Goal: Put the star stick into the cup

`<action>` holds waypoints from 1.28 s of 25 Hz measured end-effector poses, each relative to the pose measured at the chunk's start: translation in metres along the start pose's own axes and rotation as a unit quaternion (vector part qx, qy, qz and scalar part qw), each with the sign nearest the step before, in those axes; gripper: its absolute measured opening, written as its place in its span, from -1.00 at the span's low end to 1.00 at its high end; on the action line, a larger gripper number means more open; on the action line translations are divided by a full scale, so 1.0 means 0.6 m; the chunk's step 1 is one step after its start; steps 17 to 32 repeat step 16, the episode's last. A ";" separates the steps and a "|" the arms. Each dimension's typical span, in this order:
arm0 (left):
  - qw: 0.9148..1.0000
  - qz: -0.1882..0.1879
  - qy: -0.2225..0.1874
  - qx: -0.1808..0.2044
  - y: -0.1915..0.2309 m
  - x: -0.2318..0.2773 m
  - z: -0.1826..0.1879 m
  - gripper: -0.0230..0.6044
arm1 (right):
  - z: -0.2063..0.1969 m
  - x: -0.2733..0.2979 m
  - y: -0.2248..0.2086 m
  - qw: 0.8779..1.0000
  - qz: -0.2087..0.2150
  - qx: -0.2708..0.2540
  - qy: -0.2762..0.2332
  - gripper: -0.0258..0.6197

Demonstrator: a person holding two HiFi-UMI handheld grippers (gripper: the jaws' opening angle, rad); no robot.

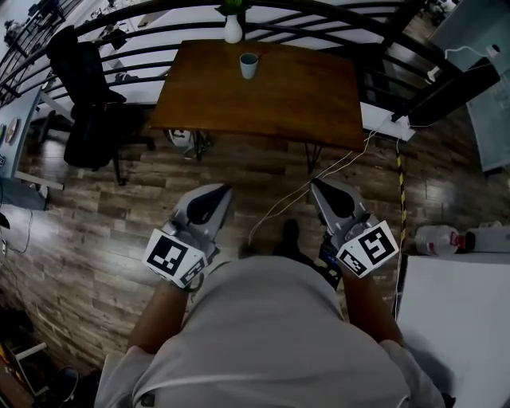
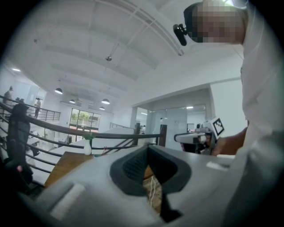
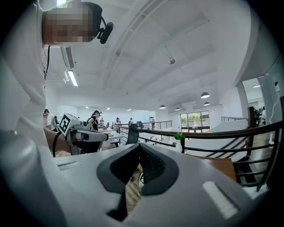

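Observation:
A small pale blue cup (image 1: 249,64) stands near the far edge of the brown wooden table (image 1: 271,92), well ahead of me. No star stick shows in any view. My left gripper (image 1: 225,190) and right gripper (image 1: 315,185) hang over the wooden floor close to my body, well short of the table. Both are shut, tips together, with nothing between them. The left gripper view looks over its joined tips (image 2: 147,148) at the table (image 2: 62,166) and the right gripper (image 2: 199,137). The right gripper view shows its joined tips (image 3: 139,146) and the left gripper (image 3: 80,133).
A white vase (image 1: 232,28) with a green plant stands behind the cup by a black railing (image 1: 319,16). A black office chair (image 1: 88,96) is left of the table. A white cable (image 1: 319,179) runs across the floor. A white surface (image 1: 454,319) and a bottle (image 1: 438,237) lie at right.

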State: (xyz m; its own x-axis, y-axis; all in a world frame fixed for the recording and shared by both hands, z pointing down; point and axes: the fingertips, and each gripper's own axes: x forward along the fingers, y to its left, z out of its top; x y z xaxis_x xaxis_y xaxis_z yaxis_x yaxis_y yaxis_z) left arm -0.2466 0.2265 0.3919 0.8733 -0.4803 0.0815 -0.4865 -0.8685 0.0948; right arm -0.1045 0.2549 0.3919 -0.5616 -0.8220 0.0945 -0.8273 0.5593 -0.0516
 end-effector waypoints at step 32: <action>1.000 -0.006 -0.003 -0.018 0.163 -0.023 0.050 -0.92 | 0.063 0.182 0.016 1.000 0.005 -0.002 0.024 -0.91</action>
